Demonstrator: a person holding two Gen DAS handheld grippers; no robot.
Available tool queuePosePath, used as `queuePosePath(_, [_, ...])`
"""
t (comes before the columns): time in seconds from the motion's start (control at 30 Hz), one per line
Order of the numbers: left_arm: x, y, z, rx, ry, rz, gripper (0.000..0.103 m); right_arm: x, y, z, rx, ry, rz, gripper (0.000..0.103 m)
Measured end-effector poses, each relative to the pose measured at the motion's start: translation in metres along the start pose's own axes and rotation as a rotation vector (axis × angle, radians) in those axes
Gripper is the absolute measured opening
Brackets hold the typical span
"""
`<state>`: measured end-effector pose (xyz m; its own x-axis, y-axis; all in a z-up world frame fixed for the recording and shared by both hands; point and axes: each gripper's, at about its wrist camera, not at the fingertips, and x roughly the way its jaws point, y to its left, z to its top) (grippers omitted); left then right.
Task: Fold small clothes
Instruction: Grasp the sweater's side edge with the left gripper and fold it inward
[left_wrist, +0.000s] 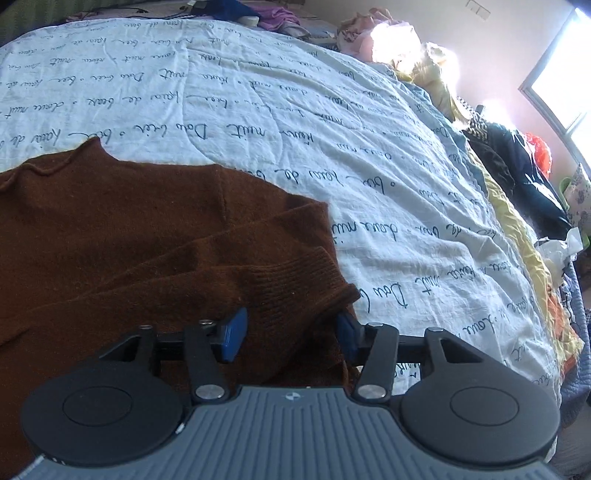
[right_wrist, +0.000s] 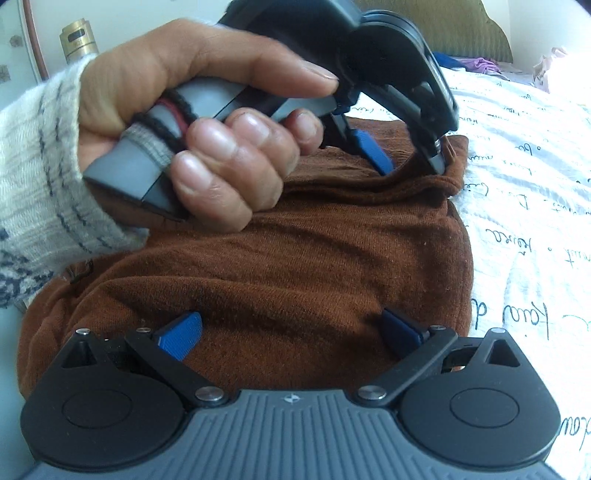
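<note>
Item: rust-brown knitted sweater (left_wrist: 122, 236), lying flat on a white quilted bedcover printed with dark cursive script (left_wrist: 258, 110); fills the lower left of the left wrist view and the centre of the right wrist view.

Left gripper (left_wrist: 290, 332): blue pads parted, the ribbed cuff end of the folded sleeve lying between them, not pinched.

Right gripper (right_wrist: 291, 332): jaws spread wide above the sweater body, gripping nothing.

Hand (right_wrist: 199, 122), upper left of the right wrist view, clasps the left gripper's grey handle.
</note>
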<state>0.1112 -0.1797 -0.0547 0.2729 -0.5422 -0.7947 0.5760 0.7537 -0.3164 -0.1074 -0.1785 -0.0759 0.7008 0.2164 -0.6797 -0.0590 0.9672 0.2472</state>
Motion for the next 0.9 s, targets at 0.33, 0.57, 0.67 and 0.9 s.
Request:
queuePosePath(0.33, [-0.131, 0.160, -0.054, -0.323, -0.192, 0.108, 0.071, -0.019, -0.091, 0.068, 0.157, -0.207, 0.154, 0.101])
queuePosePath(0.57, [-0.155, 0.242, -0.112, -0.439, -0.198, 0.249, 0.034, 0.069, -0.063, 0.117, -0.223, -0.027, -0.061, 0.014])
queuePosePath(0.67, [-0.162, 0.254, -0.117, -0.472, -0.206, 0.280, 0.014, 0.092, -0.074, 0.108, -0.302, -0.029, -0.175, 0.010])
queuePosePath(0.9, [-0.213, 0.229, -0.151, -0.479, -0.259, 0.210, 0.055, 0.042, -0.087, 0.102, -0.118, -0.054, -0.102, 0.018])
